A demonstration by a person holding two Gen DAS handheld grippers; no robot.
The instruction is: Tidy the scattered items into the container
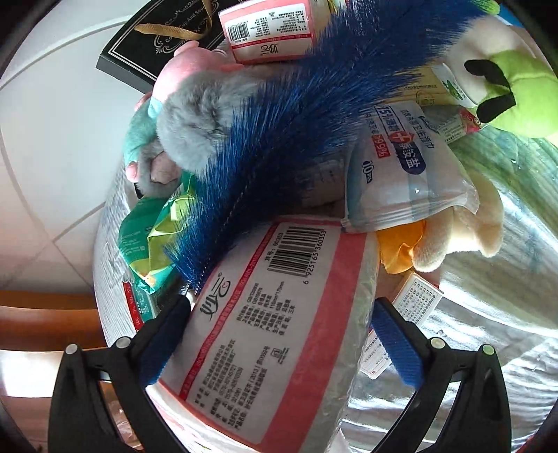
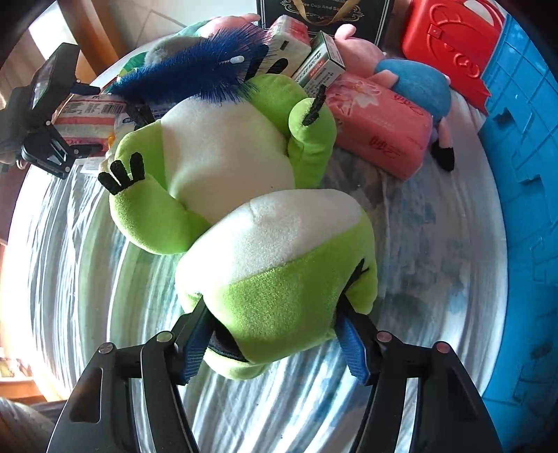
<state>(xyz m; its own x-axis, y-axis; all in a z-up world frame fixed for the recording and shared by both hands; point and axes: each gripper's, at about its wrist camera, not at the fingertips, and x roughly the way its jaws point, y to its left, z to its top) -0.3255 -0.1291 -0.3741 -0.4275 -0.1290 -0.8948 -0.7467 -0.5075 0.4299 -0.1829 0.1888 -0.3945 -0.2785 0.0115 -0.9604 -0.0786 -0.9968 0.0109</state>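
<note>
In the left wrist view a white tissue pack [image 1: 272, 331] with a pink border and a barcode lies on a pile of items, between the jaws of my left gripper [image 1: 280, 305]. The jaws stand wide; the left pad [image 1: 164, 341] rests at the pack's edge and the right pad [image 1: 397, 345] stands just clear of it. A blue bristle brush [image 1: 279, 132] lies across the pile. In the right wrist view my right gripper [image 2: 272, 313] is shut on the head of a green and white frog plush [image 2: 279, 271], which bulges over both pads and lies on the striped sheet [image 2: 87, 244].
A grey plush [image 1: 198, 122], a wet-wipes pack [image 1: 404, 174], a cream plush [image 1: 460, 230] and a green packet [image 1: 150, 240] crowd the pile. A blue crate [image 2: 523, 191] stands at the right, with a red case [image 2: 450, 45], a pink tissue pack [image 2: 380, 122] and a black gift box [image 2: 324, 14] behind.
</note>
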